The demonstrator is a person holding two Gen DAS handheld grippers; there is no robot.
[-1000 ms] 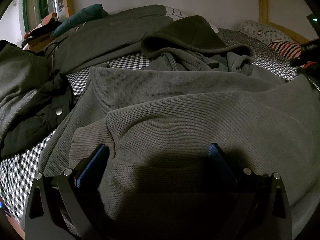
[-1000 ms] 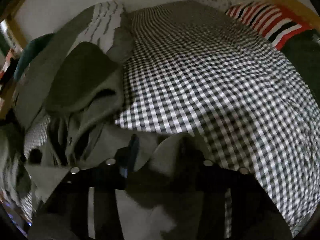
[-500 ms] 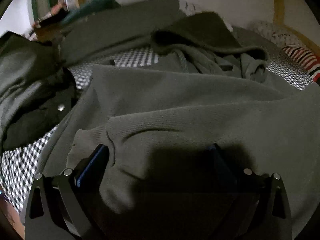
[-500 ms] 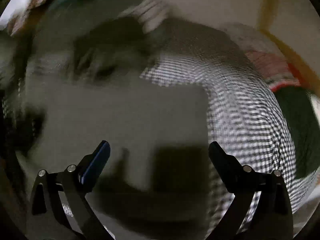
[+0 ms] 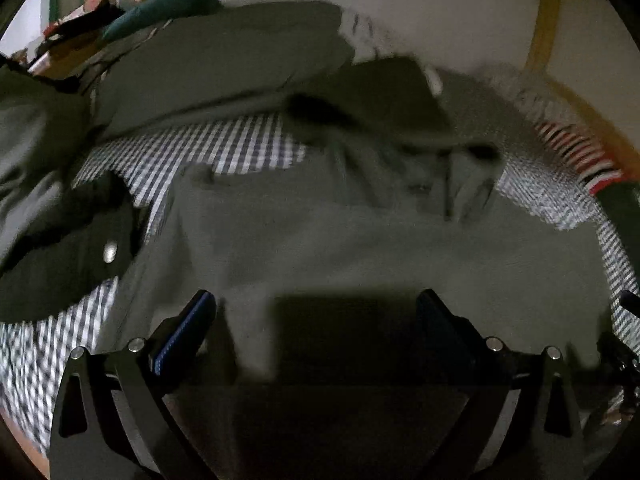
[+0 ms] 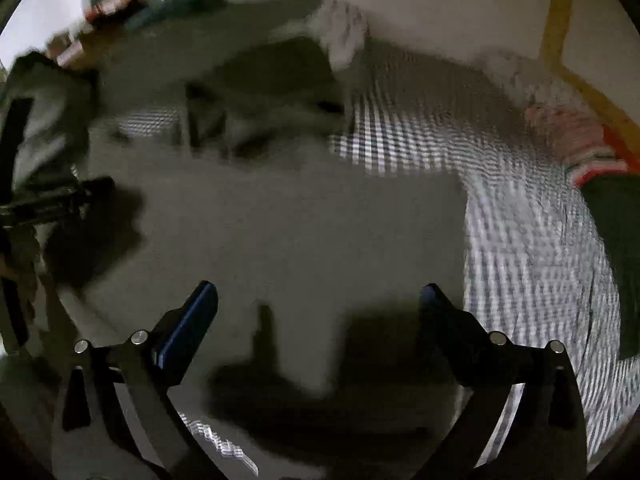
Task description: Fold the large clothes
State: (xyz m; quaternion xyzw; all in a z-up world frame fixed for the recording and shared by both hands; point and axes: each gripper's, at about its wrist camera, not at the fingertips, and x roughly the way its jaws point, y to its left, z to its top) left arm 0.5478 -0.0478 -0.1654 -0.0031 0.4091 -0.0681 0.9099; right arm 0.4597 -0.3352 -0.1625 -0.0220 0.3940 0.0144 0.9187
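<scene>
On bed with black-and-white checked sheet [image 5: 248,148]: large grey-green knitted hooded sweatshirt [image 5: 360,248] spread flat, hood bunched toward 12 o'clock. Left tool [image 5: 314,316] and right tool [image 6: 320,312] both hover over folded body, jaws spread wide, nothing held. Frames blurred. Judged step: one fold laid down, grip released. Next move likely calls for fresh pinch on near hem at 6 o'clock, then folding toward hood. Dark jacket with metal snap [image 5: 80,248] lies at 9 o'clock.
</scene>
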